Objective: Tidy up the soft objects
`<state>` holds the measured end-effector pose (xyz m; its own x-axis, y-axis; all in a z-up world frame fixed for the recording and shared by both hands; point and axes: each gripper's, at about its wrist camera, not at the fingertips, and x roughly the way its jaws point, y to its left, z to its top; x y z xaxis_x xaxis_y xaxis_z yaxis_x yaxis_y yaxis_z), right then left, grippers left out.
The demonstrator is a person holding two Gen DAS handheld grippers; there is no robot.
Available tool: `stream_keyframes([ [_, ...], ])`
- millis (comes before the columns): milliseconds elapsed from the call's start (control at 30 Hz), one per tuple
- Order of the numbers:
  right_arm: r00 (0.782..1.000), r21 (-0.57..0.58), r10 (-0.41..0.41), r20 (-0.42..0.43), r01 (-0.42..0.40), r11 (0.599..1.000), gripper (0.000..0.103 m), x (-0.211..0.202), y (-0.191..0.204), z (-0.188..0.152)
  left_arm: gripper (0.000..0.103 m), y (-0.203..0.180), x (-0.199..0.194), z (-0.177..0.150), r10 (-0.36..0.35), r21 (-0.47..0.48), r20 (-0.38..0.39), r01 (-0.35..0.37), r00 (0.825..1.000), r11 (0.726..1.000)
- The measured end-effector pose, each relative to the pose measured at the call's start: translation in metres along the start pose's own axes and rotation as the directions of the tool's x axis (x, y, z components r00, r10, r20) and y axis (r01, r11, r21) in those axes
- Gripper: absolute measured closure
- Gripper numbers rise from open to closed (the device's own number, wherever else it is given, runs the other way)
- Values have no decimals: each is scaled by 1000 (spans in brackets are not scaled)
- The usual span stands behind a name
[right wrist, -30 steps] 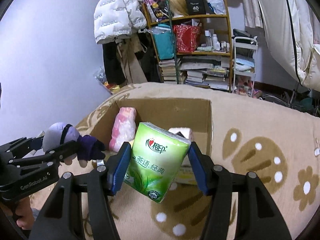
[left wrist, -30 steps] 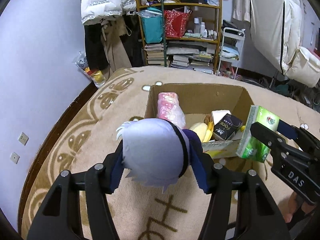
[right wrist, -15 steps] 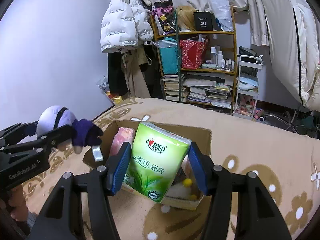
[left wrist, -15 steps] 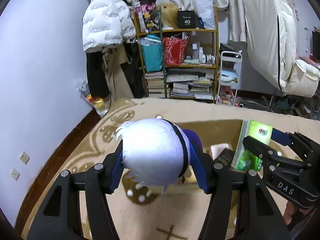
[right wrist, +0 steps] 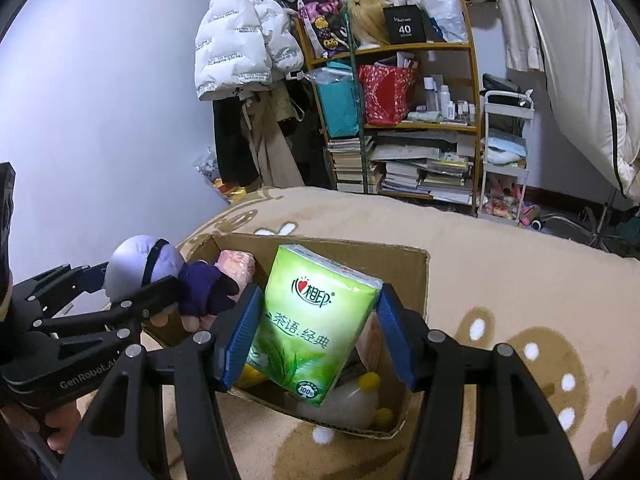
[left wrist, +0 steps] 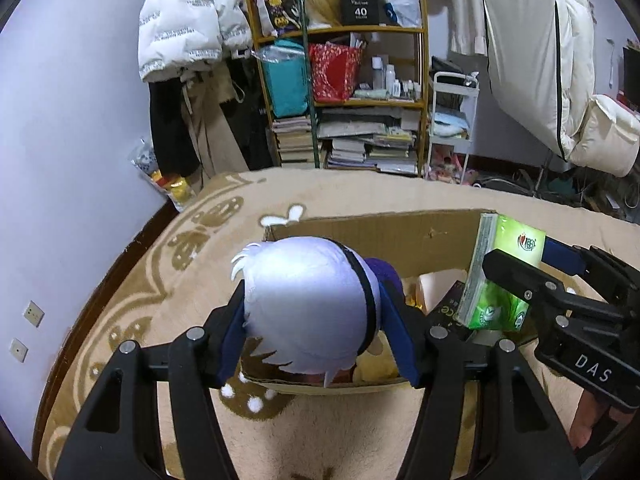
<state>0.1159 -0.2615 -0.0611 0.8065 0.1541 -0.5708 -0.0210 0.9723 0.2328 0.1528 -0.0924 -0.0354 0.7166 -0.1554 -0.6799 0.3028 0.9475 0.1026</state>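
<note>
While both tongs hang over the cardboard box (right wrist: 416,280), each is clenched on a soft load.
The left gripper (left wrist: 320,332) squeezes the plush doll (left wrist: 308,304) at its head; the right gripper (right wrist: 316,336) pinches the tissue pack (right wrist: 316,320) across its sides (both probably light and yielding).

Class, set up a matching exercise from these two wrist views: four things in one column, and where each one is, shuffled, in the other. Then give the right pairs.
Column 1
1. plush doll
2. green tissue pack
3. pink pack
4. white puffer jacket

Column 2
A. lying inside the cardboard box
B. hanging beside the shelf
C. clamped in the left gripper
D. clamped in the right gripper

Pairs: 1-C, 2-D, 3-A, 4-B
</note>
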Motion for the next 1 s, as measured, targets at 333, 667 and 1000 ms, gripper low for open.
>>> stream_keyframes([
  [333,999,51,24,-30,-23,998,38,6,-10,-4,18,8,5,-2,16,-3,-16,-16,1000,1000],
  [667,999,70,19,32,-22,997,3,-27,-8,3,6,21,-24,-7,48,-33,4,-48,999,998],
  [1000,997,39,13,79,-16,999,0,-80,11,-2,3,32,-89,-19,79,-64,79,-74,994,995],
])
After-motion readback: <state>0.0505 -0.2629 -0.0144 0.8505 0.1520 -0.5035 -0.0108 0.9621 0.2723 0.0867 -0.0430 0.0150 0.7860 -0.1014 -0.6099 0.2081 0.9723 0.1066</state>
